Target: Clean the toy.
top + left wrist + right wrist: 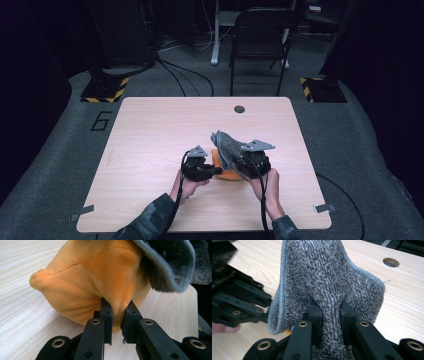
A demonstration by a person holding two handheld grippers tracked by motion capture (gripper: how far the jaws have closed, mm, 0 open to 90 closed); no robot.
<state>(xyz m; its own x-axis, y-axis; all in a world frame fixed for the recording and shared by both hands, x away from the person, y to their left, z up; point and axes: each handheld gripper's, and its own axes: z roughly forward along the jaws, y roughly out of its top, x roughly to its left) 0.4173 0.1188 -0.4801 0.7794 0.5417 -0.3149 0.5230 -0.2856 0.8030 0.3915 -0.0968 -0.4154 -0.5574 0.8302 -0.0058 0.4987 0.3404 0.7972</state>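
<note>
Cloths are the work here: an orange plush cloth (pixel 82 282) and a grey terry cloth (pixel 324 282), both bunched near the middle of the tabletop (pixel 150 130), a little toward its near edge. The orange one lies on the wood; the grey one is lifted above it and overlaps its right side. The left gripper (pixel 117 315) has its fingers (pixel 107 312) pinched shut on a fold of the orange cloth. The right gripper (pixel 329 315) is likewise clamped on a ridge of grey pile, which stands up and fans out past its fingers (pixel 315 315).

The step in hand looks like pulling the two apart (or perhaps laying grey over orange; the high view is too small to settle it). To do it well, I would keep the left grip low and steady as an anchor, and carry the grey cloth clear toward the right edge before lowering it, so its hanging hem does not drag the orange cloth along.
</note>
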